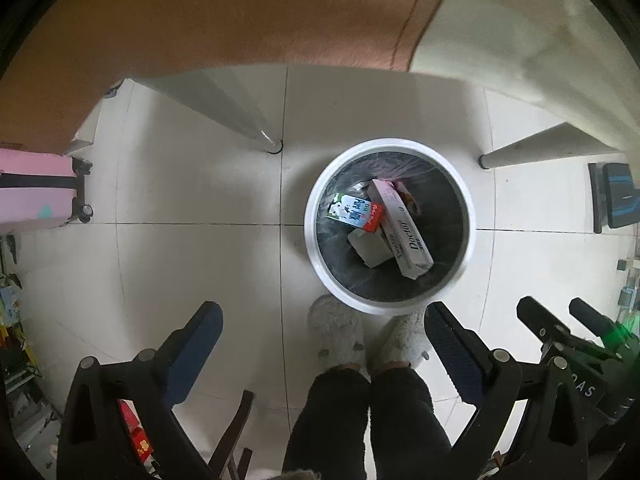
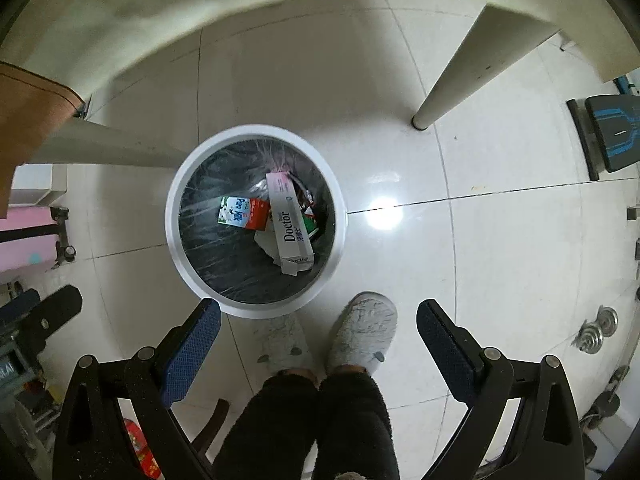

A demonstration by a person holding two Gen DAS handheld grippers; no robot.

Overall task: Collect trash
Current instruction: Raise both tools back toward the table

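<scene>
A round white trash bin [image 1: 320, 264] with a dark liner stands on the tiled floor. Inside lie a milk carton [image 1: 354, 212], a long toothpaste box [image 1: 404, 226] and a pale crumpled piece [image 1: 370, 248]. My left gripper [image 1: 322, 326] is open and empty, held high above the floor, just short of the bin. In the right wrist view the bin [image 2: 176, 248] holds the same carton [image 2: 240, 212] and box [image 2: 290, 222]. My right gripper [image 2: 318, 322] is open and empty, above the bin's near right side. The right gripper also shows in the left wrist view [image 1: 560, 320].
The person's slippered feet [image 2: 360, 336] stand next to the bin. White table legs [image 1: 236, 112] [image 2: 452, 76] rise on both sides. A pink suitcase [image 1: 36, 192] is at the left, a brown cloth [image 1: 200, 16] hangs above, a dark bench [image 2: 608, 140] and weights [image 2: 596, 330] at the right.
</scene>
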